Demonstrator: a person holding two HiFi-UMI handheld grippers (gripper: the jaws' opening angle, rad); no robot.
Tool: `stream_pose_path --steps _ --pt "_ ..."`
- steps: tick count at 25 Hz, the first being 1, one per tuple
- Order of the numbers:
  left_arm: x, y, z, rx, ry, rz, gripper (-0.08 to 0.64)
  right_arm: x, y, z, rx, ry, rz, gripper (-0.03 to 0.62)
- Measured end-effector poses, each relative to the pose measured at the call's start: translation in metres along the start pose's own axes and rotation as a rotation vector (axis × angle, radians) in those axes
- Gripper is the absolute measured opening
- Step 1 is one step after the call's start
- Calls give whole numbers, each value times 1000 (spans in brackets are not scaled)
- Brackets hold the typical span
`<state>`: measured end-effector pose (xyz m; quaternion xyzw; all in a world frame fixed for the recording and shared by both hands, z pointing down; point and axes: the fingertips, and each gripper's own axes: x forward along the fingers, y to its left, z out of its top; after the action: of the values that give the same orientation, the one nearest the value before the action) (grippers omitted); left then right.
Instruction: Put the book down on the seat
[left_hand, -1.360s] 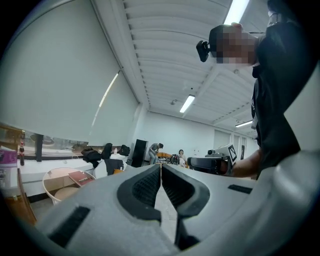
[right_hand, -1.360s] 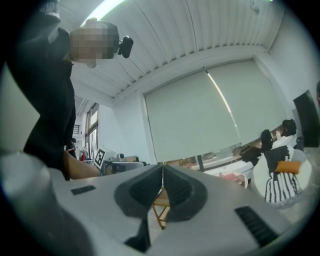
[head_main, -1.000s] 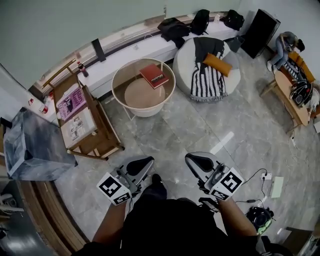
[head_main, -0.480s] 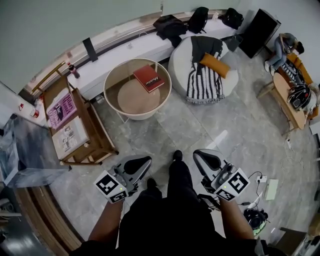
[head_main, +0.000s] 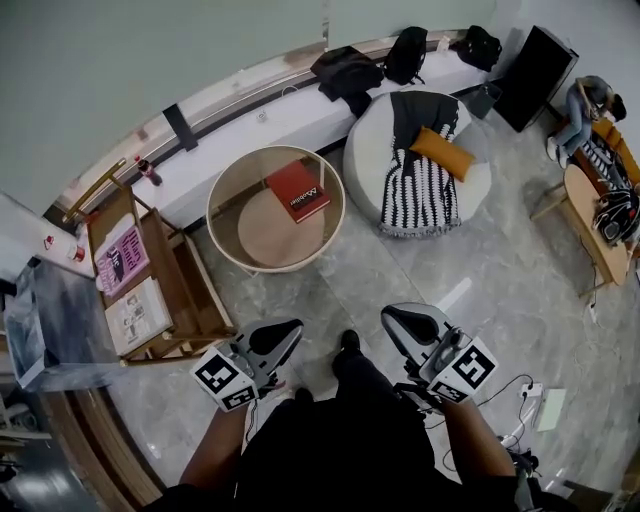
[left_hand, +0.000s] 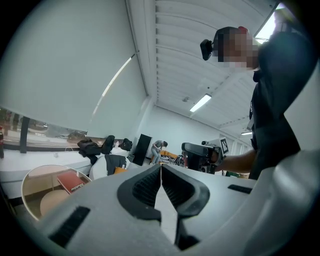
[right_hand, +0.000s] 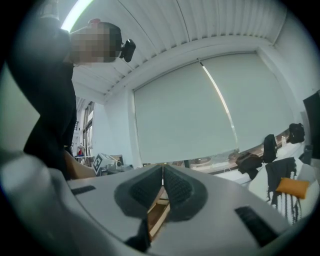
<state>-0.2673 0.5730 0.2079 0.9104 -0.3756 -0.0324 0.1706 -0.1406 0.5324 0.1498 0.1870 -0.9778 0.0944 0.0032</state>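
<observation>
While the person walks forward, the round table (head_main: 222, 235) has drawn nearer than it was a second ago, though nothing is picked up yet. The left tongs (head_main: 283, 332) are pressed together and empty, carried level. The red book (head_main: 297, 190) lies flat on the table, untouched and well ahead of both tools. The right tongs (head_main: 405, 320) are likewise closed on nothing. The round seat (head_main: 472, 180) with its striped throw (head_main: 420, 185) stands just right of the table. I'd judge this is only the approach, and the tongs must open before any grasp.
</observation>
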Motion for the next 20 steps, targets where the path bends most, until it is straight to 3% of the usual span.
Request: stream_pose_path --steps 10,20 --pt "98 36 56 33 -21 67 29 32 -76 24 21 11 221 28" --pt "124 70 57 -8 -26 125 29 40 -125 20 65 12 238 28"
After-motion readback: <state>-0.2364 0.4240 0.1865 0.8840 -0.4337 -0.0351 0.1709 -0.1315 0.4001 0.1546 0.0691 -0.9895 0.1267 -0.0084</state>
